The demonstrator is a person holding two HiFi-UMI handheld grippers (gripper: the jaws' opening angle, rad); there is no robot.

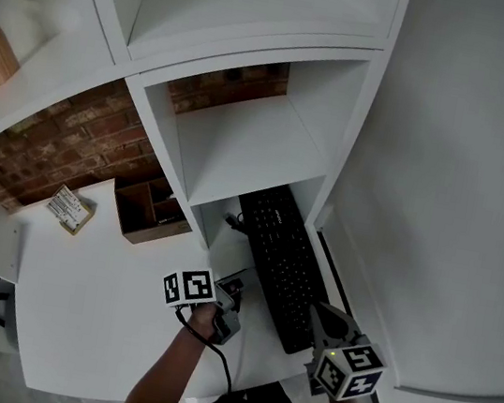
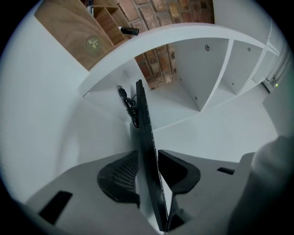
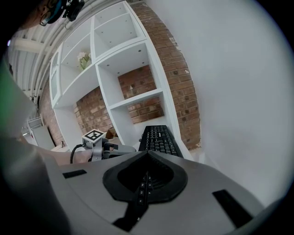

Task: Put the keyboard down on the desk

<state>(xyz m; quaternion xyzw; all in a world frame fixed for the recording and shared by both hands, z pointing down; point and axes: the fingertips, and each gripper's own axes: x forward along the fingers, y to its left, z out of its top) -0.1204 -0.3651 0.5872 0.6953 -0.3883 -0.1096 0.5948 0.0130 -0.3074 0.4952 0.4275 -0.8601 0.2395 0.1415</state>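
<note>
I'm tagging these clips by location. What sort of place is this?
Probably a home office or study nook: a black keyboard at a white desk, white cubby shelving against a brick wall, and a wooden organiser.

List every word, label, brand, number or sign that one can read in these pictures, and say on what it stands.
No text can be read with certainty.
Small printed box: lines of print, too small to read.
Wooden organizer: a round emblem, too blurred to read.
Keyboard: key legends, too small to read.
Marker cubes: square patterns only, no words.
</note>
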